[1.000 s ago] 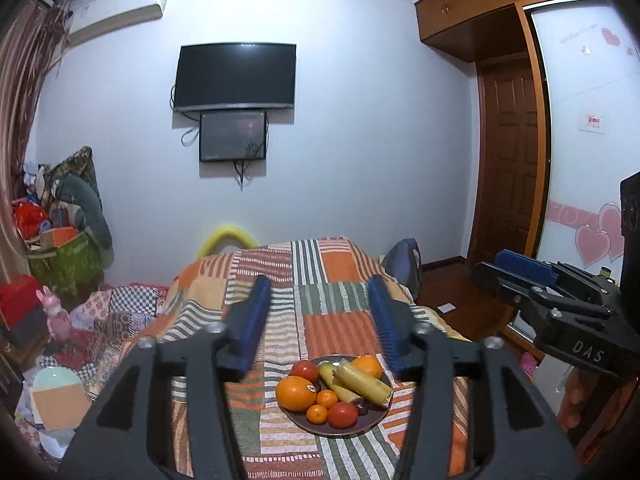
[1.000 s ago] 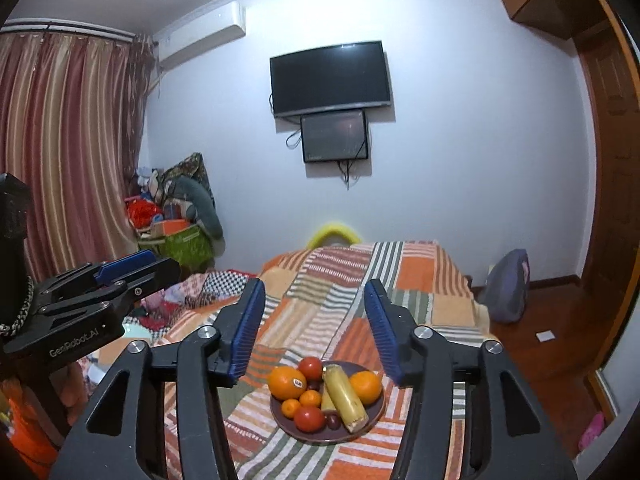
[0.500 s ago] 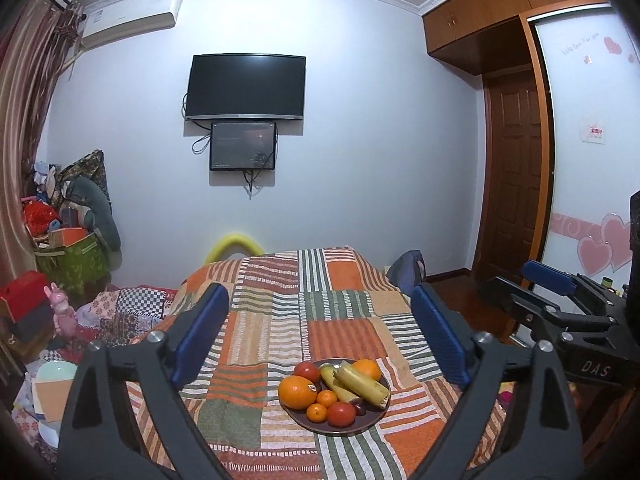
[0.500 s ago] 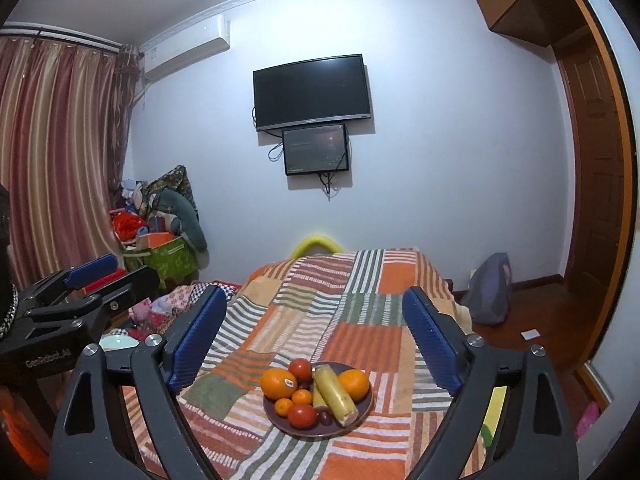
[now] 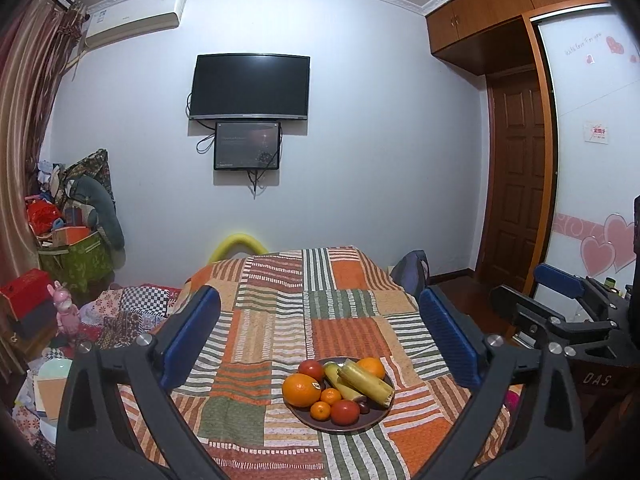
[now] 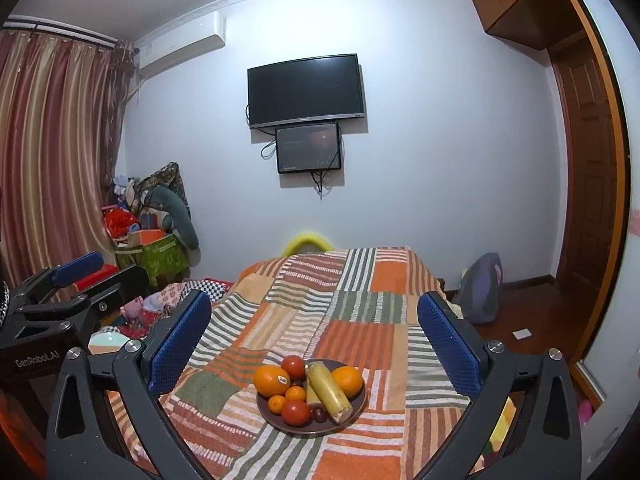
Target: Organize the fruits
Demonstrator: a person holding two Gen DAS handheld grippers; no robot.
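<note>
Both hand-held grippers' jaws wider than 1 second ago, opening, empty; fruit plate [image 5: 374, 420] ahead between them.

"DAS" on right gripper [image 5: 560, 304]; "GenRobot.AI" on left gripper [image 6: 86, 276].

A dark plate [image 6: 360, 406] on the patchwork cloth holds 2 oranges [image 6: 272, 380], tomatoes [image 6: 296, 412], tangerines and bananas [image 6: 328, 392].

Left gripper [image 5: 320, 336] low in frame, jaws opening wide, nothing between its blue pads [image 5: 192, 336], right gripper [image 6: 316, 336] likewise low, jaws opening, empty, both pointing slightly downward, side by side
</note>
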